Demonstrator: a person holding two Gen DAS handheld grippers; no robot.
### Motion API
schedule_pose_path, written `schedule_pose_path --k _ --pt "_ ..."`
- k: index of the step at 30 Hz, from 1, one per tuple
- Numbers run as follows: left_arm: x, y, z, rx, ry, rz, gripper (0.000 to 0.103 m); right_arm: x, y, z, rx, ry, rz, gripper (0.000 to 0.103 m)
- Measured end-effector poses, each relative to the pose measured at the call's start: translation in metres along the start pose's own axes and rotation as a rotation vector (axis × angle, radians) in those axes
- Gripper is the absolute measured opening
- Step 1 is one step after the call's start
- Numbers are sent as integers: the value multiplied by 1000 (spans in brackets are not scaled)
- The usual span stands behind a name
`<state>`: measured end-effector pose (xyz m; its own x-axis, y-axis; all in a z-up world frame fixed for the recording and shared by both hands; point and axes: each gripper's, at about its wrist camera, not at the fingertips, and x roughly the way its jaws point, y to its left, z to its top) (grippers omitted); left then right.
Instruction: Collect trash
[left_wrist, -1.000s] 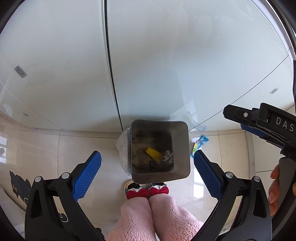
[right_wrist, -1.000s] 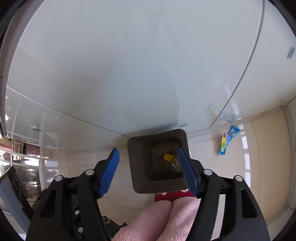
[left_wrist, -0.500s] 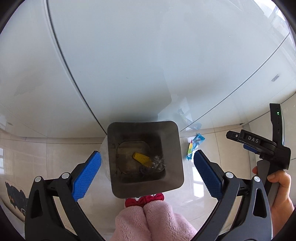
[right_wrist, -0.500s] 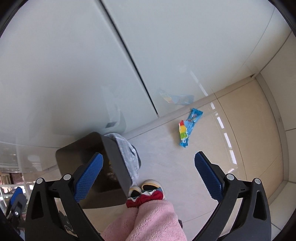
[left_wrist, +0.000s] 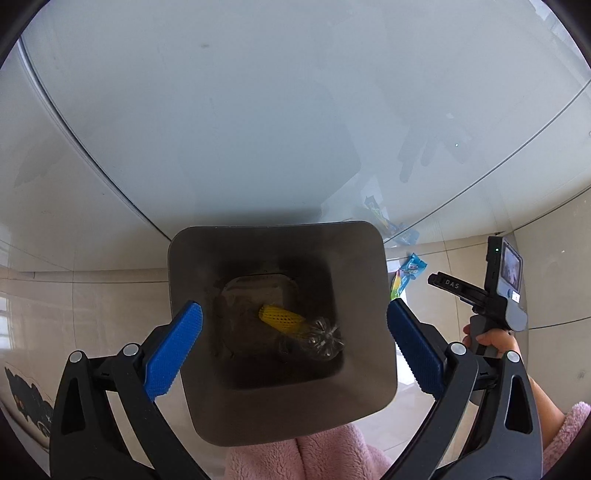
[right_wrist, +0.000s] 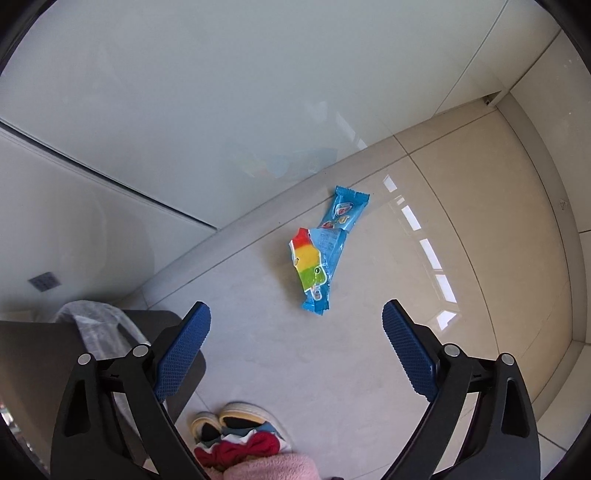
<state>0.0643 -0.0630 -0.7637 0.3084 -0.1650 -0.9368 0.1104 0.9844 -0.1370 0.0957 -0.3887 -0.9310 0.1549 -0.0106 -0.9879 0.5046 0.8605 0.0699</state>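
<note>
A dark square trash bin (left_wrist: 369, 332) stands on the tiled floor below my left gripper (left_wrist: 293, 341), which is open and empty above its mouth. Inside lie a yellow foam net (left_wrist: 282, 318) and a clear plastic bottle (left_wrist: 321, 338). A blue ice-pop wrapper with a rainbow picture (right_wrist: 317, 258) lies on the floor by the wall base. My right gripper (right_wrist: 295, 345) is open and empty, above the floor just short of the wrapper. The wrapper also shows in the left wrist view (left_wrist: 408, 273), right of the bin. The bin's corner (right_wrist: 44, 354) shows at the left of the right wrist view.
A glossy white wall (right_wrist: 258, 92) rises behind the wrapper and the bin. The person's slippers with red bows (right_wrist: 236, 439) and pink fleece trousers stand at the bottom. A clear bin liner (right_wrist: 99, 325) hangs over the bin's side. Beige floor tiles (right_wrist: 461, 221) stretch to the right.
The left gripper has moved closer over the bin, which now fills the view. The right gripper has swung right, away from the bin, and the wrapper now lies ahead between its fingers.
</note>
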Motion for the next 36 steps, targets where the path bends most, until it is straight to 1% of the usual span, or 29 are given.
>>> schedule_pose_path --k 2,4,9,13,15,17,18,19,20,21,22,23,24,26,28,30,32,35,36 --pt "9 2 -1 19 3 17 95 29 -1 -1 -2 13 -23 90" --pt "16 4 -2 28 0 15 95 56 -4 -1 12 20 -43 89" --pt "25 3 0 58 -20 23 95 108 -15 0 54 32 -77 85" --pt "32 0 0 63 -20 13 95 142 -18 0 49 60 -100 81" --pt "33 -1 0 61 -23 13 95 157 -18 -2 44 77 -96 79" --pt "35 -1 1 67 -26 14 95 175 -16 -2 34 95 -96 69" --pt "35 -1 0 72 -28 17 95 181 -15 -3 28 104 -91 66" --pt "36 -1 0 77 -28 21 95 186 -15 -3 22 115 -86 52" --pt "36 0 0 79 -27 23 95 191 -14 -3 17 131 -83 33" --pt "36 1 1 79 -25 23 95 196 -13 -4 13 150 -75 25" --pt "36 2 2 75 -24 21 95 199 -13 -5 12 164 -68 11" --pt "35 3 3 71 -24 21 95 201 -12 -5 7 169 -66 5" --pt "33 4 4 69 -26 28 95 200 -11 -6 -2 168 -70 3" --pt "28 6 6 65 -30 42 94 193 -10 -8 -12 154 -73 1" --pt "24 8 6 55 -33 49 94 176 -9 -12 -11 129 -62 1" --pt "15 8 8 45 -34 55 94 151 -4 -18 -31 103 -51 1" --pt "2 7 9 38 -53 54 94 123 1 -25 -63 87 -32 1" --pt "-22 4 11 37 -89 63 94 70 5 -32 -105 44 -5 1" --pt "-25 1 12 35 -101 66 94 53 4 -35 -117 29 4 1"
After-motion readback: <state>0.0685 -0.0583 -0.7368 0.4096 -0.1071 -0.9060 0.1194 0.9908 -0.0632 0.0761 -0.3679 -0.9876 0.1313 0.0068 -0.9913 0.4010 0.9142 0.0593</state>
